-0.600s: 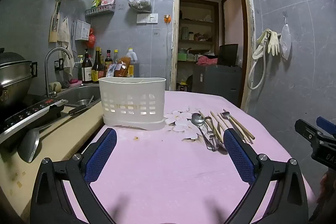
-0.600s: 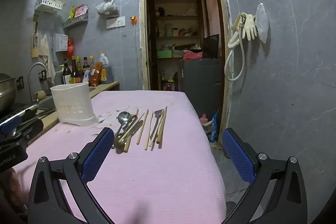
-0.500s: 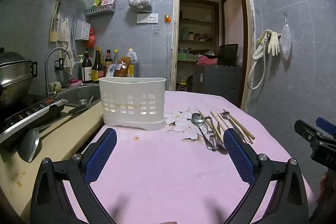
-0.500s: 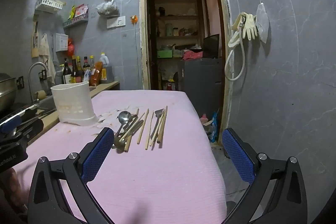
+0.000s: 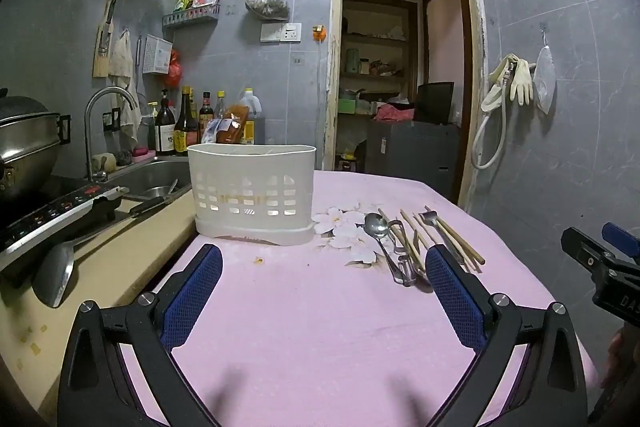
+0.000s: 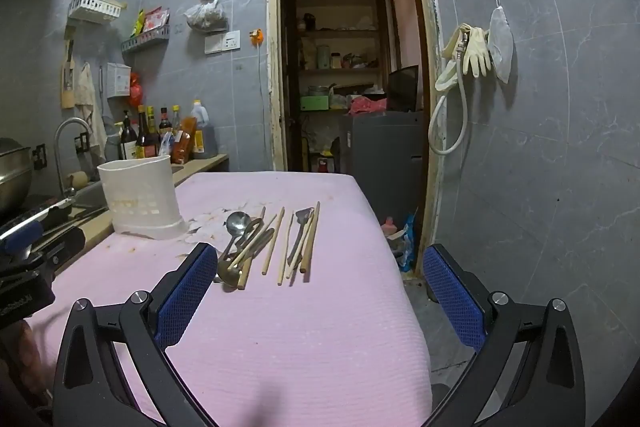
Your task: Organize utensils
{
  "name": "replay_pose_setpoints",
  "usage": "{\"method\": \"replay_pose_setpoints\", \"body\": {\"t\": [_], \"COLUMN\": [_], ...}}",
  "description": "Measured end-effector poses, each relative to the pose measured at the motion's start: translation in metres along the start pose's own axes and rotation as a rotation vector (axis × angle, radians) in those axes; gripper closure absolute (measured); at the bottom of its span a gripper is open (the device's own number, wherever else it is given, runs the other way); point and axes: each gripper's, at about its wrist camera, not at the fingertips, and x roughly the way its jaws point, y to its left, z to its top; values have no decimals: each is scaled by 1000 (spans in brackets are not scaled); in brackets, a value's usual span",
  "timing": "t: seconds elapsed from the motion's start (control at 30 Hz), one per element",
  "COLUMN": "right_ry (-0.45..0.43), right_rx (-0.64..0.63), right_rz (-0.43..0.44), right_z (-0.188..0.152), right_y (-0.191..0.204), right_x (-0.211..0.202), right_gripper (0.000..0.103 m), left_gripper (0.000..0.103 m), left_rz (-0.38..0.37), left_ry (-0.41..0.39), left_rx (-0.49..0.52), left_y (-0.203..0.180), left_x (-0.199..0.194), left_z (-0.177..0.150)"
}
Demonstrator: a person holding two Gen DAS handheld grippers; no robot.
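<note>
A white slotted utensil holder [image 5: 252,187] [image 6: 140,201] stands upright on the pink-covered table [image 5: 320,327] [image 6: 288,327]. To its right lies a loose pile of utensils: a metal spoon [image 5: 377,225] [image 6: 237,221], several wooden chopsticks [image 5: 456,239] [image 6: 280,245] and a small metal spatula [image 6: 303,227]. My left gripper [image 5: 322,259] hovers open over the near table, short of the holder, with nothing between its fingers. My right gripper [image 6: 320,261] is open too, its left pad [image 6: 184,291] just in front of the pile's near end.
Left of the table runs a counter with a sink [image 5: 152,183], tap, induction hob [image 5: 52,215], steel pot [image 5: 24,143], ladle [image 5: 56,271] and bottles [image 5: 176,125]. The table's right edge drops to the floor by a grey tiled wall. An open doorway [image 6: 348,75] lies beyond.
</note>
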Motion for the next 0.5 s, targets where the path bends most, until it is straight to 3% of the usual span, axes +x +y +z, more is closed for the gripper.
{"method": "replay_pose_setpoints", "body": {"t": [0.5], "right_ry": [1], "right_rx": [0], "right_rz": [2], "right_z": [0], "right_y": [2], "right_x": [-1], "right_gripper": [0], "left_gripper": [3], "left_rz": [6], "left_ry": [-3], "left_rx": [3], "left_y": [2], "left_x": [-1], "left_z": [3]}}
